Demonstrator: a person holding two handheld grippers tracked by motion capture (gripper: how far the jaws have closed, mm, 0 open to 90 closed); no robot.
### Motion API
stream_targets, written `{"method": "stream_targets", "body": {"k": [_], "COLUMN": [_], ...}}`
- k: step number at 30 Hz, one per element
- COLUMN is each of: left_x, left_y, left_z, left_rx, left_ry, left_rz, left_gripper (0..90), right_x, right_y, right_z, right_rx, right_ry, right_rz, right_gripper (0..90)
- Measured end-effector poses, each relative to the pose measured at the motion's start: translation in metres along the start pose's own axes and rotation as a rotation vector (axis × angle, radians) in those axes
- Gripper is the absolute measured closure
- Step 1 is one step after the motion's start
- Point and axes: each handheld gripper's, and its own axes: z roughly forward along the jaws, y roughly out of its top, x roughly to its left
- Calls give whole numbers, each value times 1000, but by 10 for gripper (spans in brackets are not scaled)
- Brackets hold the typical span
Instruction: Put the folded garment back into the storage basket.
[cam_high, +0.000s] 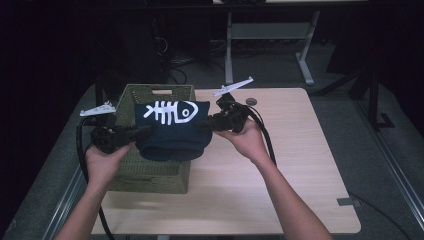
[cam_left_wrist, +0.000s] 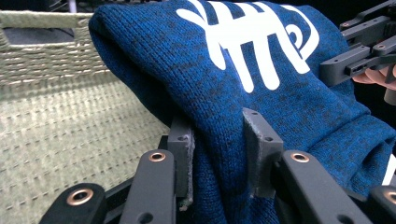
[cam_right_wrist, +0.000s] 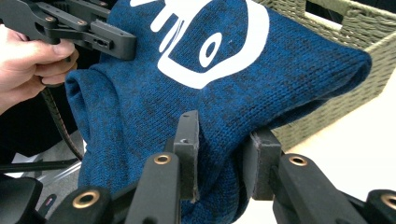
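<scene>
You've got the folded blue sweater (cam_high: 172, 131) strung between both grippers right over the woven basket (cam_high: 131, 95), so my guess is you're at the drop-it-in step. The left gripper (cam_high: 144, 133) has its fingers (cam_left_wrist: 182, 154) clamped on a bunched fold at one end, and the right gripper (cam_high: 202, 125) is pinching the other end the same way, fingers (cam_right_wrist: 187, 144) squeezed tight on the knit. The fish-bone print faces up. Your hands sit about level with each other, both grippers pointing inward toward one another, forearms coming up from the near edge of the counter (cam_high: 300, 165).

Next move, I reckon: lower both hands together so the bundle sinks inside the basket walls, keep it level so the fold doesn't flop open, then let go on both sides at once. Watch that near rim, the sweater hangs partly over it.
</scene>
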Motion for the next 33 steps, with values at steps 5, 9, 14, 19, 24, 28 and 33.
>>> {"method": "stream_targets", "body": {"k": [5, 9, 14, 19, 24, 28, 33], "left_x": [9, 15, 22, 28, 34, 39, 44], "left_y": [-1, -2, -6, -8, -10, -11, -14], "left_z": [-5, -10, -14, -19, -22, -24, -28], "left_rx": [-6, -7, -5, -12, -5, -3, 0], "left_ry": [17, 34, 51, 67, 90, 105, 122], "left_rz": [-20, -24, -36, -53, -62, -70, -78], "left_gripper": [677, 677, 677, 677, 676, 676, 675], "right_x": [3, 7, 10, 12, 14, 15, 17], "right_y": [4, 9, 14, 16, 18, 19, 20], "right_z": [11, 20, 29, 39, 48, 56, 65], "right_rx": [-6, -6, -11, -9, -11, -13, -7], "right_ry": [5, 4, 10, 10, 16, 23, 25], "right_rz": [-5, -8, -8, -10, -5, 1, 4], "right_gripper": [698, 698, 698, 697, 697, 697, 697]}}
